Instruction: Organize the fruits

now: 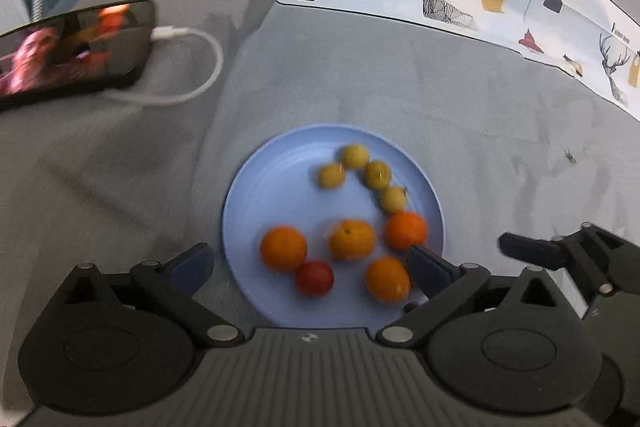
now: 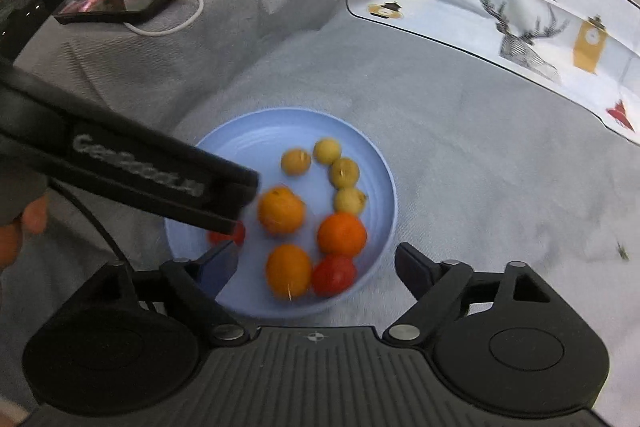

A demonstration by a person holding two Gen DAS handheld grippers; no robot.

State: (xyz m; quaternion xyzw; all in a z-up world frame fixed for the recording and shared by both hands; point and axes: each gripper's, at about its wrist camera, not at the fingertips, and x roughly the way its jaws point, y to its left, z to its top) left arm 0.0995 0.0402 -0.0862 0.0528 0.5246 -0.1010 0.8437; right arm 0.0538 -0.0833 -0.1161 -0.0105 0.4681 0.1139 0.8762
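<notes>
A blue plate (image 1: 248,211) sits on the grey cloth (image 1: 400,87). On the plate are four orange fruits (image 1: 283,248), four small yellow ones (image 1: 354,155) and two red ones (image 1: 314,277). The left gripper (image 1: 312,263) hangs over the plate's near edge, claws wide apart, holding nothing. The right gripper (image 2: 316,263) hangs there too, claws apart and empty. A phone (image 1: 76,47) lies far left of the plate

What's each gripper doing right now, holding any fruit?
Left gripper: open, holding nothing, above the blue plate.
Right gripper: open, holding nothing, over the same plate.
</notes>
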